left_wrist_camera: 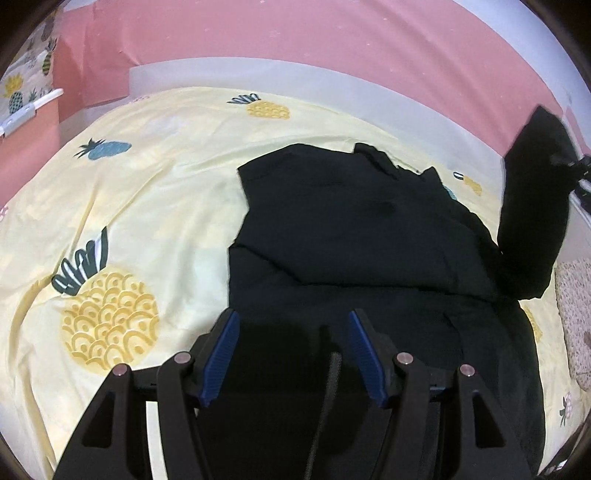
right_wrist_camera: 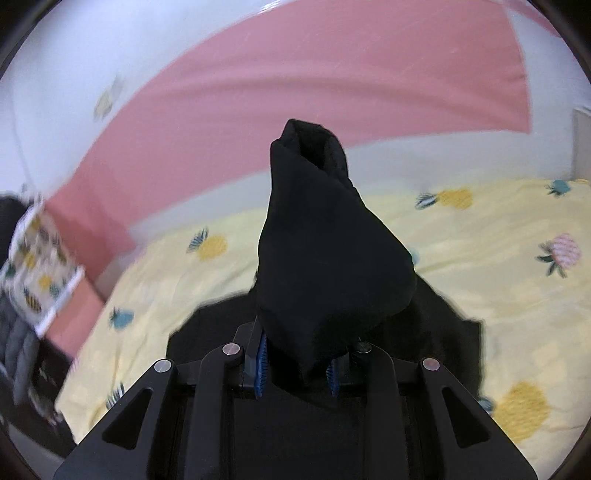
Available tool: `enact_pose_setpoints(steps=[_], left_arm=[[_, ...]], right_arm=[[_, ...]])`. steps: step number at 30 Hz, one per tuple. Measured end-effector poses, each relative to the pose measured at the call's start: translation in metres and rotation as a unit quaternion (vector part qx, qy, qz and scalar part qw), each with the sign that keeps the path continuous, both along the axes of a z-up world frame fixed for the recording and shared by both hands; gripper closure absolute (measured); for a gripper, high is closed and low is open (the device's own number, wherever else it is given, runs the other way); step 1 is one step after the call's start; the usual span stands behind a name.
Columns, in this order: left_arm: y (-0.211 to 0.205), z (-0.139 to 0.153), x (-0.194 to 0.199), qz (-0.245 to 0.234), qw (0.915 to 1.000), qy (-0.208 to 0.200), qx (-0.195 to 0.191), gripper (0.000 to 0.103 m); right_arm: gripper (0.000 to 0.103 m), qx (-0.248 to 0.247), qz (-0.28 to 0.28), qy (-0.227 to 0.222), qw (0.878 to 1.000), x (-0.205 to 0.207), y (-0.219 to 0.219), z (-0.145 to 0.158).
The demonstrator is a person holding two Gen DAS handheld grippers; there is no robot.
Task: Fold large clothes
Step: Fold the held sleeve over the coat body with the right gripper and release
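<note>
Blue-padded jaws of the left gripper (left_wrist_camera: 293,354) stand apart over the black garment (left_wrist_camera: 351,221) on the bed (left_wrist_camera: 129,184); the right gripper (right_wrist_camera: 297,373) clamps what is probably a sleeve, lifted. Soft, limp, bulky: grip hems or corners.

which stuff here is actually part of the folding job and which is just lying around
Part of the job:
- black garment, spread on the bed
- its sleeve, lifted and clamped in the right tool
- left tool, open above the garment's near edge

Just lying about:
- pineapple bedsheet under the garment
- pineapple-print fabric item beside the bed
- pink wall
</note>
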State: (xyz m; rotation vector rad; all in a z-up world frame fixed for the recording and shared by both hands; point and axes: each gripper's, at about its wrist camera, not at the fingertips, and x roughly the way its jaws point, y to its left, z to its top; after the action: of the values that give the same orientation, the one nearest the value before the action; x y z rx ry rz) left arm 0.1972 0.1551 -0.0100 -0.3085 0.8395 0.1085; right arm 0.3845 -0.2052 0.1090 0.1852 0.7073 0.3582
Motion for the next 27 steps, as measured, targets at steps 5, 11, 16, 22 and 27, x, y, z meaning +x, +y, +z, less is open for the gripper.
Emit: enact_pose_setpoints(steps=[5, 11, 16, 22, 27], left_arm=[[0.015, -0.006, -0.001, 0.011, 0.9999, 0.005, -0.004, 0.040], [0.026, -0.012, -0.001, 0.019, 0.9998, 0.009, -0.005, 0.040], [0.026, -0.017, 0.003, 0.018, 0.9997, 0.015, -0.012, 0.040], [0.018, -0.003, 0.019, 0.001, 0.9995, 0.007, -0.030, 0.039], [-0.011, 0.020, 0.054, -0.042, 0.9969, -0.018, -0.064, 0.029]], right_arm=[[0.078, -0.038, 0.039, 0.061, 0.997, 0.016, 0.058, -0.068], [0.075, -0.059, 0.071, 0.127, 0.988, 0.021, 0.087, -0.137], [0.045, -0.066, 0.100, 0.135, 0.984, 0.015, 0.105, -0.148], [0.041, 0.017, 0.127, 0.096, 0.987, -0.009, 0.075, -0.096], [0.041, 0.018, 0.059, 0.053, 0.997, -0.021, 0.003, -0.077]])
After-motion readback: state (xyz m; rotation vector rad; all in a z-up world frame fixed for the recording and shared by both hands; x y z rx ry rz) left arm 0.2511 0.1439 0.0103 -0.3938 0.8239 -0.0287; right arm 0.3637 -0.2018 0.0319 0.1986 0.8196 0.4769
